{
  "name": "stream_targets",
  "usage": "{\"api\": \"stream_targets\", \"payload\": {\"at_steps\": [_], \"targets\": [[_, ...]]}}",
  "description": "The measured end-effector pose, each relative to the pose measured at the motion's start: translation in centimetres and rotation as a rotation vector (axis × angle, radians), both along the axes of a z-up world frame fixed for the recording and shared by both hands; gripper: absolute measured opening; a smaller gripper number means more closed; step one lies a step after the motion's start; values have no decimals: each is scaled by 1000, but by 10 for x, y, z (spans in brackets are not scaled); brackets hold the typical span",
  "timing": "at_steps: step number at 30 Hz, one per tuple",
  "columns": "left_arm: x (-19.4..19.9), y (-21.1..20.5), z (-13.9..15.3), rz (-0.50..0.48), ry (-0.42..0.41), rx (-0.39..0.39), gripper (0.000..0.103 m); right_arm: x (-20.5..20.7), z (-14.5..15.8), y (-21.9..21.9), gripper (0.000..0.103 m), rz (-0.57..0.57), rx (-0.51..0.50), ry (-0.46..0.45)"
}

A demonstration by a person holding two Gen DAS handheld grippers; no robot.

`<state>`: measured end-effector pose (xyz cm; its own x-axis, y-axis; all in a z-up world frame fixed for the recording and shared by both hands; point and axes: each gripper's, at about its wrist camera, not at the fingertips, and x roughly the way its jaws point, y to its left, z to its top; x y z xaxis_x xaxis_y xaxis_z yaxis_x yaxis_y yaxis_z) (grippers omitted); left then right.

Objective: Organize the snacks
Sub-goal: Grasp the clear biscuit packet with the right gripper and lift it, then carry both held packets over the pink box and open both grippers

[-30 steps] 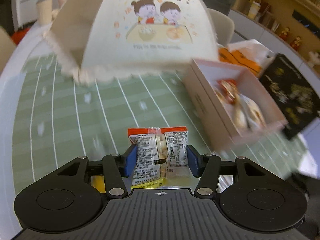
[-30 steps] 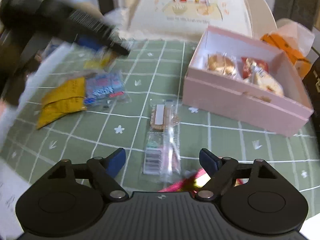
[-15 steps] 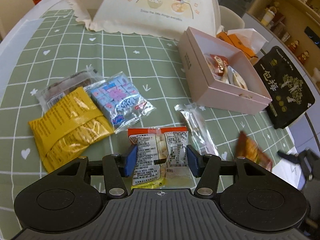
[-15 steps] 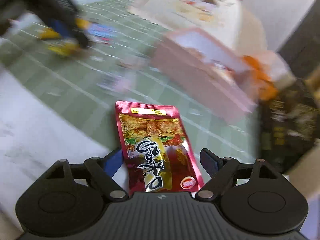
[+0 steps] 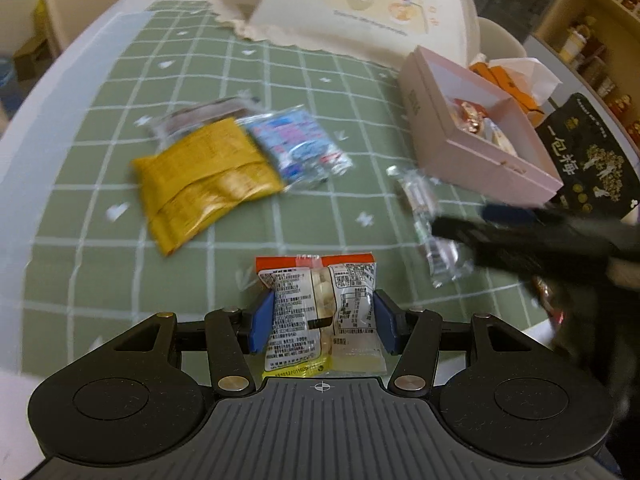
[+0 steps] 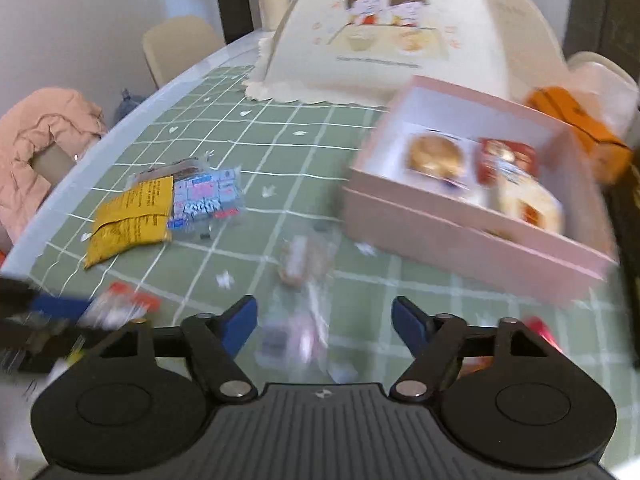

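Note:
My left gripper (image 5: 322, 322) is shut on a small clear snack packet with an orange top (image 5: 320, 304), held above the green checked cloth. My right gripper (image 6: 324, 322) is open and empty, low over a clear cookie packet (image 6: 298, 304) lying between its fingers; that packet also shows in the left wrist view (image 5: 430, 220). The pink box (image 6: 460, 236) with several snacks inside sits ahead to the right and shows in the left wrist view (image 5: 480, 160). A yellow packet (image 5: 200, 176) and a blue-pink packet (image 5: 298, 146) lie on the cloth.
A cream mesh food cover (image 6: 400, 28) stands at the back. A black bag (image 5: 584, 156) and orange-and-white packaging (image 5: 512, 76) lie beyond the box. A red packet (image 6: 540, 330) lies by my right finger. A chair with a pink jacket (image 6: 36, 144) stands left.
My right gripper swung from above the red packet back toward the box and now sits over the clear cookie packet. My left gripper drifted right, still holding its packet.

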<state>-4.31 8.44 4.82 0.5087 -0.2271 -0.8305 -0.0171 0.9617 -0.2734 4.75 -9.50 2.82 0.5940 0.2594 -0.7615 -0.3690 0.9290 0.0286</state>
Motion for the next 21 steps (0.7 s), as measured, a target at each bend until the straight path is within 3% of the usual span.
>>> {"api": "stream_targets", "payload": {"at_steps": [5, 12, 16, 21], "targets": [[-28, 18, 1, 86, 4, 25, 58, 6, -11, 23, 45, 28, -33, 15], [-48, 40, -4, 175, 36, 53, 58, -16, -1, 30, 39, 117, 27, 53], [-46, 29, -2, 136, 42, 57, 58, -38, 13, 13, 39, 120, 49, 48], [-30, -8, 8, 19, 11, 44, 58, -56, 24, -26, 39, 20, 47, 37]]}}
